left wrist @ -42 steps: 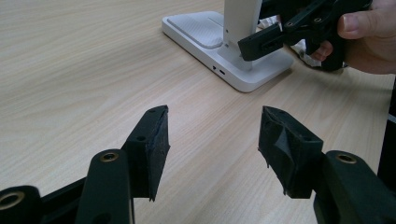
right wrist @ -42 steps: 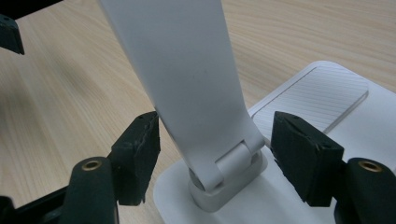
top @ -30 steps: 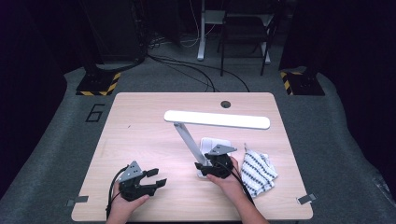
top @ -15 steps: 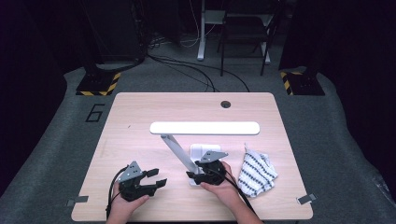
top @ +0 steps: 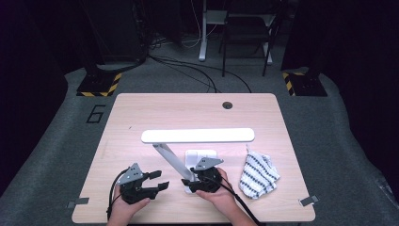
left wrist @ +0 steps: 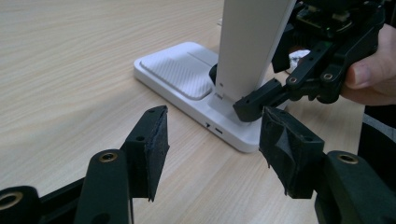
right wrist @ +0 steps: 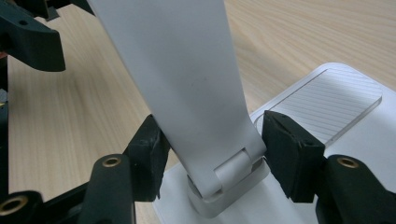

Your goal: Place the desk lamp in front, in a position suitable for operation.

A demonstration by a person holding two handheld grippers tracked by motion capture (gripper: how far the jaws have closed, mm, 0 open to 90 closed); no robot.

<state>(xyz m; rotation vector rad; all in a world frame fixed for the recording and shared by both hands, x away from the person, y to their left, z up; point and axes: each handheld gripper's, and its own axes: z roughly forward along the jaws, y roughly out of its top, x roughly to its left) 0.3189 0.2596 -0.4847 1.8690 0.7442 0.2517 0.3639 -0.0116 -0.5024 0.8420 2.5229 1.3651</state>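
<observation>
My left tongs have bare worktop ahead and to their left. To their right the lamp blocks the way: its base, slanted arm and my right tongs at the hinge. Its head spans mid-worktop; a cloth lies just beyond.

A white desk lamp stands at the table's six o'clock side: flat base, arm tilted toward ten o'clock, long head level, lit.

White lamp; striped black-white cloth; light wood table.
</observation>
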